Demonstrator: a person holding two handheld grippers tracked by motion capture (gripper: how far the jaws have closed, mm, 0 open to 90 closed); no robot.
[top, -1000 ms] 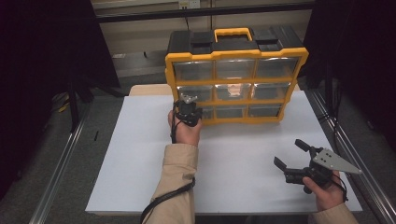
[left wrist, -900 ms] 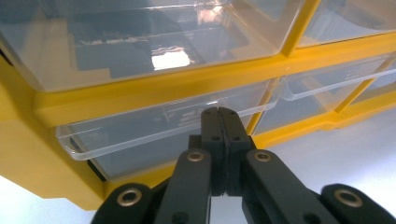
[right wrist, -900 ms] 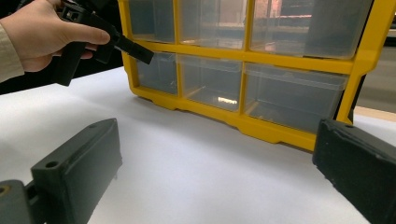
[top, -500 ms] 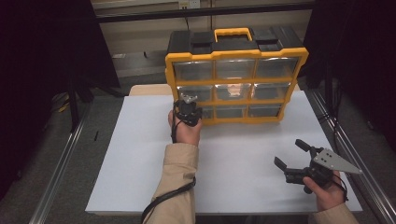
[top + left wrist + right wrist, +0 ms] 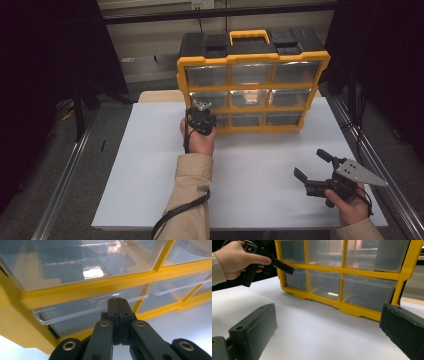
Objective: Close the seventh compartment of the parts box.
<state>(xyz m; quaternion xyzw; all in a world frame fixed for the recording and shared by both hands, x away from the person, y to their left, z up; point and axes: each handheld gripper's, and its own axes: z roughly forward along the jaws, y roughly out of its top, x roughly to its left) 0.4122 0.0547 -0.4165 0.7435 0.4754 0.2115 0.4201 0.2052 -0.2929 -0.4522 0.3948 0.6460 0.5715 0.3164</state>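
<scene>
While the yellow drawer organiser stands upright at the 12 o'clock side of the white table, the left gripper is held at its bottom-left drawer. Its jaws are pressed together, their tips at the drawer's clear front lip; whether they pinch it cannot be told. At 4 o'clock, the right gripper sits well apart from the organiser, jaws spread wide and empty, aimed toward it.

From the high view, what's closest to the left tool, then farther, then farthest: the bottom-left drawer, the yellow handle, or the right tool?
1. Bottom-left drawer, right at the left tool.
2. Yellow handle, up on the box's top.
3. Right tool, near the table's right front corner.
</scene>
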